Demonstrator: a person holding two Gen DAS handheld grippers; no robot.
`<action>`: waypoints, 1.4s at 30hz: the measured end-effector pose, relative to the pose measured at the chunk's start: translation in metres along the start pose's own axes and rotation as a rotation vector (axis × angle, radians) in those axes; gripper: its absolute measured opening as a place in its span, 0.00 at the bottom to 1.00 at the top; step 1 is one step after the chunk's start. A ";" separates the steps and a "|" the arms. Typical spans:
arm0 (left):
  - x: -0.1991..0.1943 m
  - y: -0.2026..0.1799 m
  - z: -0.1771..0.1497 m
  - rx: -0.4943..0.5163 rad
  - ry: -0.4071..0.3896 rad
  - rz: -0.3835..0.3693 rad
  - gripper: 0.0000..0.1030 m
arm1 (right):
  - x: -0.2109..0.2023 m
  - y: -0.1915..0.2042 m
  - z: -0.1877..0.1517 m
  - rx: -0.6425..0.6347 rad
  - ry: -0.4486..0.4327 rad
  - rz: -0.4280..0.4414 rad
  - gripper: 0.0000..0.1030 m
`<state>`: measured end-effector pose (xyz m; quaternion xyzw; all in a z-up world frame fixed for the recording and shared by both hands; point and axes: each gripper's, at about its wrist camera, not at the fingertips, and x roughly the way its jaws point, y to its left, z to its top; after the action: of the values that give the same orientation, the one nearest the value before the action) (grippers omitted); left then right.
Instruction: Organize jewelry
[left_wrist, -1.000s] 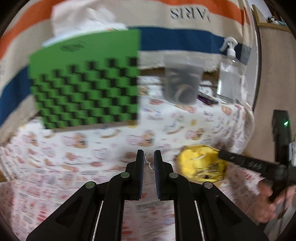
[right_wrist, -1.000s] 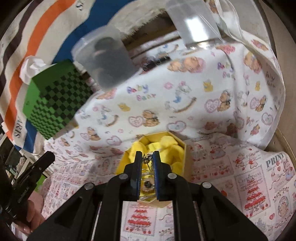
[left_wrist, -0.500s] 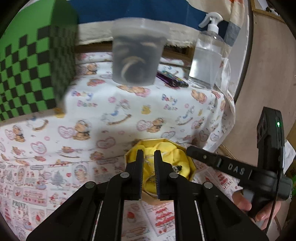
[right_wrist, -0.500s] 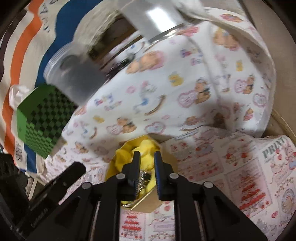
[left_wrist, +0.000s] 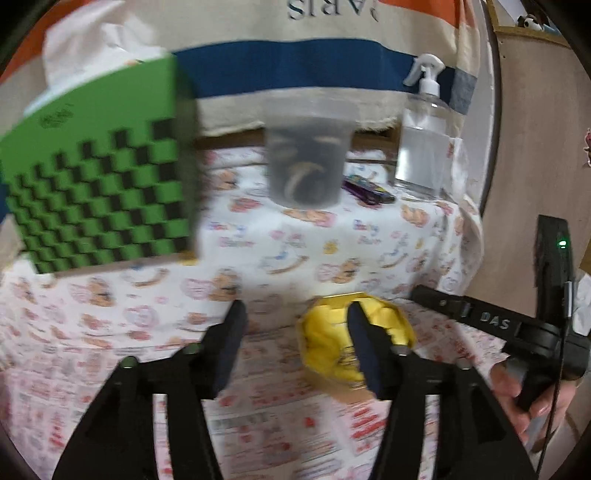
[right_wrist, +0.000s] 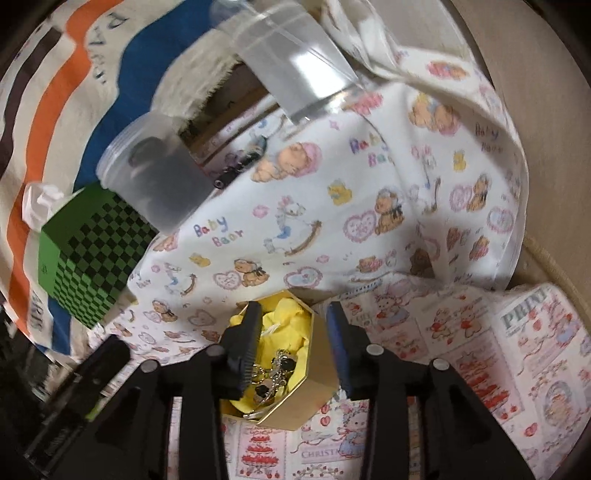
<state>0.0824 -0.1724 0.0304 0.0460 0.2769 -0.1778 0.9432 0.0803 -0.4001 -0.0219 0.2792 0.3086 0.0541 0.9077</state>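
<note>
While both tongs, the left tongs and right tongs, are opening with nothing pinched, the shiny metal jewelry lies safe in the yellow-lined hexagon cardboard box on the tabletop.

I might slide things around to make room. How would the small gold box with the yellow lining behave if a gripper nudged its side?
The gold box looks like thin card, so it is probably light and would slide on the printed cloth rather than resist. It sits low and wide, so tipping seems unlikely. The loose jewelry on its soft yellow lining would likely shift.
</note>
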 end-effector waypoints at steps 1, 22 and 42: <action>-0.005 0.005 -0.001 -0.001 -0.010 0.016 0.62 | -0.002 0.003 -0.001 -0.023 -0.007 -0.009 0.34; -0.080 0.056 -0.037 0.000 -0.155 0.141 0.93 | -0.068 0.105 -0.037 -0.388 -0.220 -0.015 1.00; -0.077 0.075 -0.091 -0.082 -0.201 0.215 0.99 | -0.068 0.088 -0.078 -0.447 -0.288 -0.036 1.00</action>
<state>0.0032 -0.0614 -0.0051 0.0189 0.1818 -0.0682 0.9808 -0.0141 -0.3076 0.0105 0.0708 0.1617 0.0644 0.9822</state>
